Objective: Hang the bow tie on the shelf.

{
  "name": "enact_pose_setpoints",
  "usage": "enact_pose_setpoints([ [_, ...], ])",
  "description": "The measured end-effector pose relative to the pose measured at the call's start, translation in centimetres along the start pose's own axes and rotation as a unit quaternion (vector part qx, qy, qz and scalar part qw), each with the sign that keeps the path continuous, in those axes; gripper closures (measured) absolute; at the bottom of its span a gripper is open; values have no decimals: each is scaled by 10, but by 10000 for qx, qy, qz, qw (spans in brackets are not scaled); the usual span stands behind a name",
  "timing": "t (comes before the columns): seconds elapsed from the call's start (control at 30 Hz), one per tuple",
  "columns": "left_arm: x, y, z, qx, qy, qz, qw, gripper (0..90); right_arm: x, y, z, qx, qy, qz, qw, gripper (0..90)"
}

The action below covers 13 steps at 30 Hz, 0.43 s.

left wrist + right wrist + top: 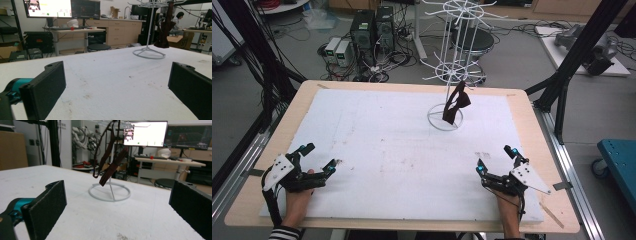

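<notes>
A white wire display rack stands on a ring base at the back middle of the white table sheet. A dark brown strap hangs from one of its arms, above the base. The rack and strap appear far right in the left gripper view, and the rack base and strap sit centre in the right gripper view. My left gripper rests open near the front left corner, nothing between its jaws. My right gripper rests open near the front right, likewise empty.
Black frame posts rise at the table's right and left back corners. Beyond the table's far edge lie computers and cables on the floor. A blue cart stands off the right side.
</notes>
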<state>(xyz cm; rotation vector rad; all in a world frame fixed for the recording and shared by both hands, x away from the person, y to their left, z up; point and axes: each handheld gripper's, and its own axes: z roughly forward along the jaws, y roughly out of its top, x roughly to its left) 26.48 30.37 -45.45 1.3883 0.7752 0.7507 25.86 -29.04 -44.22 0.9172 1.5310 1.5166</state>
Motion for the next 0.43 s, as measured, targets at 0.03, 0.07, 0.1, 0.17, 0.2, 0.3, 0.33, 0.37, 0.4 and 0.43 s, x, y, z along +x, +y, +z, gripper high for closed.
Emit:
enact_pose_setpoints([
  [0.03, 0, 0, 0, -8, 6, 5, 10000, 18, 1, -3, 1, 46, -72, 19, 10000, 5],
  [0.07, 0, 0, 0, -9, 5, 4, 10000, 17, 1, -6, 1, 70, -84, 64, 9999, 5],
  [0.1, 0, 0, 0, -3, 1, 3, 10000, 18, 0, -9, 2, 131, -69, 129, 9998, 5],
  [0.17, 0, 0, 0, -17, 7, -1, 10000, 17, 0, -10, 2, 152, -100, 117, 9998, 5],
  [0.2, 0, 0, 0, -9, 1, -3, 10000, 18, 0, -10, 2, 123, -99, 147, 9998, 5],
  [0.3, 0, 0, 0, -7, 6, -11, 10000, 18, -1, -11, 3, 158, -74, 164, 9997, 6],
  [0.33, 0, 0, 0, -10, 9, -8, 10000, 18, 0, -11, 3, 154, -77, 169, 9997, 6],
  [0.37, 0, 0, 0, -13, 6, -6, 10000, 17, 0, -11, 3, 167, -75, 172, 9997, 6],
  [0.4, 0, 0, 0, -6, -1, -9, 10000, 17, 0, -11, 3, 168, -80, 144, 9997, 6],
  [0.43, 0, 0, 0, -8, 7, -11, 10000, 18, 0, -11, 3, 163, -78, 114, 9998, 6],
])
